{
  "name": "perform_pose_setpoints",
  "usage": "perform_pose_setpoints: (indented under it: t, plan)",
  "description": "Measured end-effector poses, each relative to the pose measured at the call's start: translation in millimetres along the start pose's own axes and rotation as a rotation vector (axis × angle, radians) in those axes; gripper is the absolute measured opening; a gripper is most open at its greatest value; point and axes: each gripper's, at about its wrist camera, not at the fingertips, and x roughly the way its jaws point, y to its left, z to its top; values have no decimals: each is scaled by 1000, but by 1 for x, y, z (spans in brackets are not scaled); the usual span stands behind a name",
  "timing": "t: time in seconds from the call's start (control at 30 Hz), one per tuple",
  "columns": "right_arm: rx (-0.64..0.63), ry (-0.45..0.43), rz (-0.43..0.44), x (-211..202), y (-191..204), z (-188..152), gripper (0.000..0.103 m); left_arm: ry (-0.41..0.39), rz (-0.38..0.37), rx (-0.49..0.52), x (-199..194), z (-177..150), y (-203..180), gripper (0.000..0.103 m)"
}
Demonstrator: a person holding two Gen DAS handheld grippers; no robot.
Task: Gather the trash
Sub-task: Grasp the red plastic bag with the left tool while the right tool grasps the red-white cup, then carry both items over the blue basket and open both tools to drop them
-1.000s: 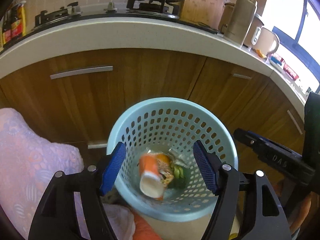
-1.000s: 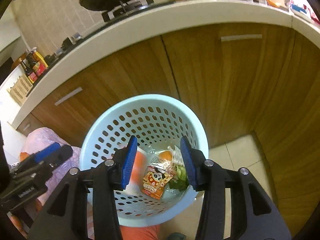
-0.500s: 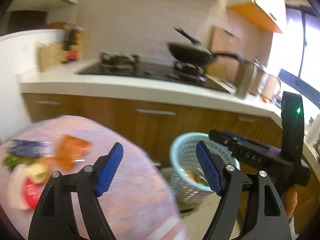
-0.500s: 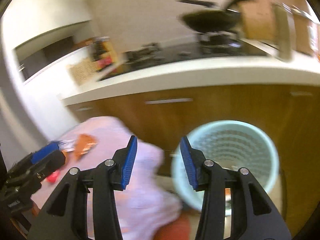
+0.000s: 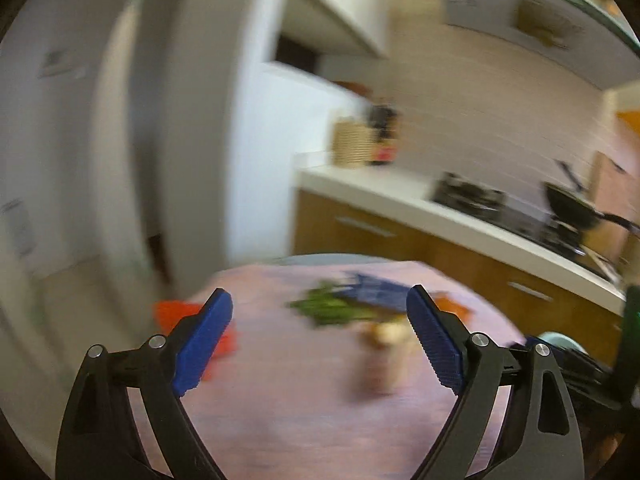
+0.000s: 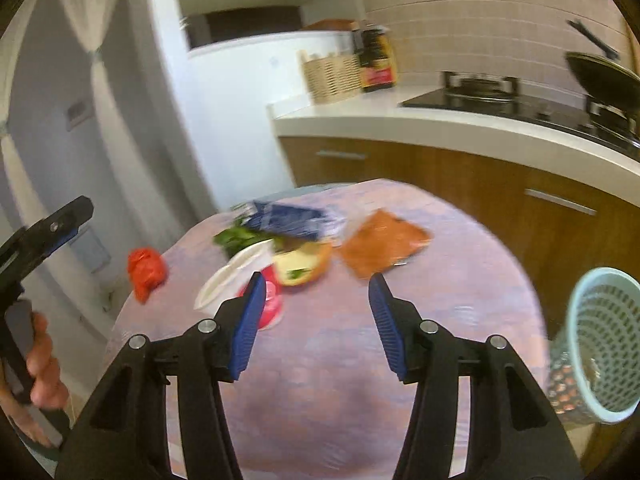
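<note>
- On the surface (image 6: pixel 460 288), trash lies at the far side: a wrapper (image 6: pixel 384 246) on the right, a packet (image 6: pixel 292 220) behind a cup (image 6: pixel 240 280), greens (image 6: pixel 236 236) beside the packet.
- A crumpled bag (image 6: pixel 146 268) lies at the left edge.
- A bin (image 6: pixel 600 344) stands to the right, beside the surface.
- The counter (image 6: pixel 440 120) runs behind.

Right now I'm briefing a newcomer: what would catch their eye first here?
Probably the litter heaped on the pink-clothed table: an orange wrapper, a blue packet and a white cup beside it. A crumpled red bag sits at the table's left edge, and a pale blue basket stands lower right.
</note>
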Motion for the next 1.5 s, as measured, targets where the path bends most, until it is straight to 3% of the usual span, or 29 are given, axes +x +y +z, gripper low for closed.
perform_pose_setpoints:
  t: [0.17,0.37,0.63,0.83,0.87,0.97,1.0,1.1,1.3,1.5]
  plan:
    - [-23,31,5,34,36,-16,50,50,115,-46,24,-9,61,86]
    - [-22,28,-15,57,53,-25,64,143,99,-153,69,-22,103,86]
    - [-83,31,-67,68,74,-26,91,243,141,-181,129,-37,108,86]
    - [-111,48,-164,90,83,-21,91,245,192,-122,136,-40,98,72]
    - [-109,56,-168,93,82,-21,91,241,194,-118,136,-41,97,70]
    - [-119,64,-177,97,82,-22,71,223,214,-100,133,-41,93,60]
    - [-122,68,-175,97,82,-22,60,213,217,-99,131,-41,92,47]
    - [-124,87,-162,100,82,-24,29,194,212,-110,128,-40,94,45]
    - [-95,58,-129,82,69,-24,23,151,141,-119,97,-37,81,42]
    - [-32,-42,-118,26,37,-18,23,77,33,1,50,-25,14,42]
